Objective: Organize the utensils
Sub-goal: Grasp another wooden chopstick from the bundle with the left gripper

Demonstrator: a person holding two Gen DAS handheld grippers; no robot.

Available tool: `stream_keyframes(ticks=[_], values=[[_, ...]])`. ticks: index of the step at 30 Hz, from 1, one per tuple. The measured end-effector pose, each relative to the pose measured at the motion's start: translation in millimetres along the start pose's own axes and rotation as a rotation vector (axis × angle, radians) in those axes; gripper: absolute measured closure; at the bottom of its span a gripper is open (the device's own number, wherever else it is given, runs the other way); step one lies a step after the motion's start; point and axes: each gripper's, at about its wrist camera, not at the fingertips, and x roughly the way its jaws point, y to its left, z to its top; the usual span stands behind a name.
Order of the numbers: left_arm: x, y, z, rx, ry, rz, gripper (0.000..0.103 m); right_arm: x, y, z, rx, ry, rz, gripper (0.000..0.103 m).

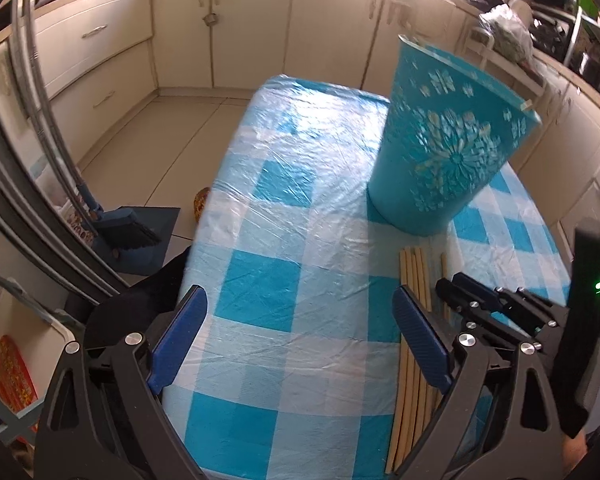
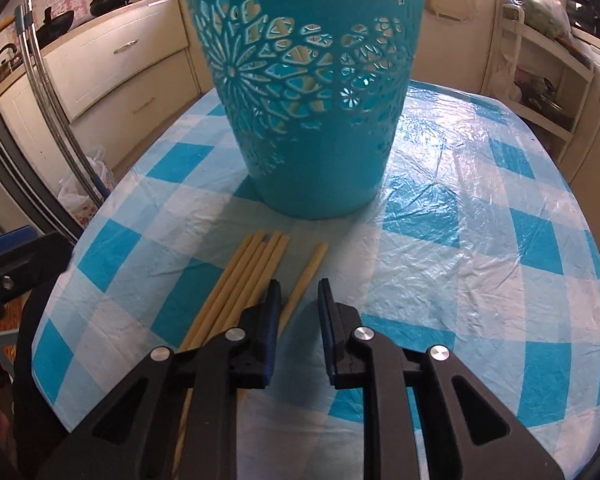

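Note:
Several pale wooden chopsticks [image 2: 236, 280] lie side by side on the checked table, in front of a teal cut-out basket [image 2: 312, 92]. One chopstick [image 2: 306, 276] lies slightly apart on the right, and its lower part runs under my right gripper's left finger. My right gripper [image 2: 299, 294] hovers over the chopsticks, jaws slightly apart, holding nothing. My left gripper [image 1: 298, 300] is wide open and empty above the table, left of the chopsticks [image 1: 414, 280]. The basket [image 1: 448, 140] stands beyond them. The right gripper [image 1: 454, 288] shows at the left wrist view's right side.
The table [image 1: 300, 168] has a blue and white checked plastic cover. Cream kitchen cabinets [image 1: 252, 32] ring the room. A blue dustpan and brush [image 1: 132, 236] sit on the floor at left. A shelf unit [image 2: 548, 80] stands at right.

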Motion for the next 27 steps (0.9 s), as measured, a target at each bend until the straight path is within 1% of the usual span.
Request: stream_keyframes(ticks=[6,9,10,15,21,27], values=[[35,-34,-3,0.134,0.076,0.027,0.013,-13,-26,-13,0.038,-0.009,-0.001,0.089],[47,-44,-2,0.159,0.093,0.032,0.013,-18,-42,-17,0.083,-0.018,0.015,0.089],[51,-48,-1,0.169,0.100,0.037,0.013,-19,-46,-18,0.098,-0.020,0.020,0.091],[63,-54,1,0.184,0.119,0.059,0.013,-21,-52,-21,0.121,-0.032,0.043,0.092],[65,-57,5,0.194,0.112,0.076,0.013,-22,-57,-21,0.143,-0.031,0.072,0.092],[70,-64,12,0.211,0.125,0.084,0.013,-21,-56,-18,0.139,-0.026,0.074,0.091]])
